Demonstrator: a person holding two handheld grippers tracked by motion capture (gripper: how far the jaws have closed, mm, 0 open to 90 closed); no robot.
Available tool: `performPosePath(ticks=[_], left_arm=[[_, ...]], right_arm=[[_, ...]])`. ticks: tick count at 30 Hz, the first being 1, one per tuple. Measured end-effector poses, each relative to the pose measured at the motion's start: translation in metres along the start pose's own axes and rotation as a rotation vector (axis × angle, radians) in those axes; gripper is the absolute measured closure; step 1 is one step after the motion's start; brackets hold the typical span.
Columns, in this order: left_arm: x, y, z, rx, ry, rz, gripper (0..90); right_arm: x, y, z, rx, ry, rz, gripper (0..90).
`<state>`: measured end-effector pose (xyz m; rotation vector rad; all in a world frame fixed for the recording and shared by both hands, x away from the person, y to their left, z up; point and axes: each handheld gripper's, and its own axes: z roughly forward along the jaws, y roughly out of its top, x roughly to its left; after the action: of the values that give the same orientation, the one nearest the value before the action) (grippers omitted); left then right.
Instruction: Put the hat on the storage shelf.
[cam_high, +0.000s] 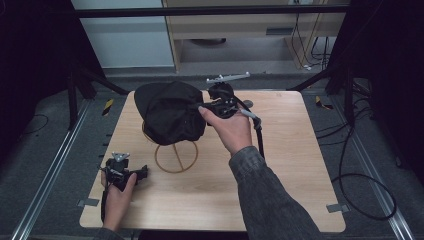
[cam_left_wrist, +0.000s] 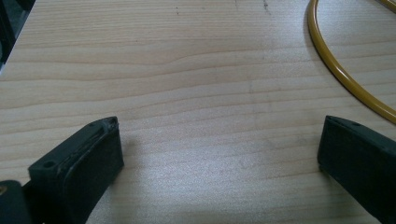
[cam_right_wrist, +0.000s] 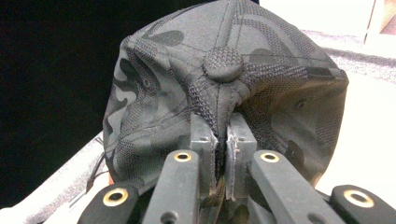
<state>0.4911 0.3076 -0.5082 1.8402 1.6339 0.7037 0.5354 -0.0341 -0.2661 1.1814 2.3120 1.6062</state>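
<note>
Two claws are at work, and the nearer one is idle. The left claw rests low at the near left of the bench, its jaws spread wide with bare wood between them (nothing is gripped), likely parked there to keep clear of the other hand. Just beyond it lies the yellow wire ring that forms the foot of a stand; its curve also passes the upper right corner of the left gripper view.

Farther back, a black cap sits over the top of that stand, near the middle of the bench's far half. The right hand reaches in from the right, and the right claw is pinched tight on a fold of the cap's crown fabric just below the top button. Gripping near the crown probably gives a central hold, so the cap would hang evenly if lifted off or settled onto the stand; which is intended I cannot tell.
</note>
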Motion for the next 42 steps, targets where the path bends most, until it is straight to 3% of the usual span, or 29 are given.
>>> performPosePath(ticks=[11, 42], left_arm=[[0.000, 0.000, 0.000, 0.000, 0.000, 0.000, 0.0], [0.000, 0.000, 0.000, 0.004, -0.001, 0.005, 0.0]], right_arm=[[-0.003, -0.005, 0.005, 0.017, 0.003, 0.009, 84.3], [0.004, -0.018, 0.026, 0.090, -0.021, -0.038, 82.9]])
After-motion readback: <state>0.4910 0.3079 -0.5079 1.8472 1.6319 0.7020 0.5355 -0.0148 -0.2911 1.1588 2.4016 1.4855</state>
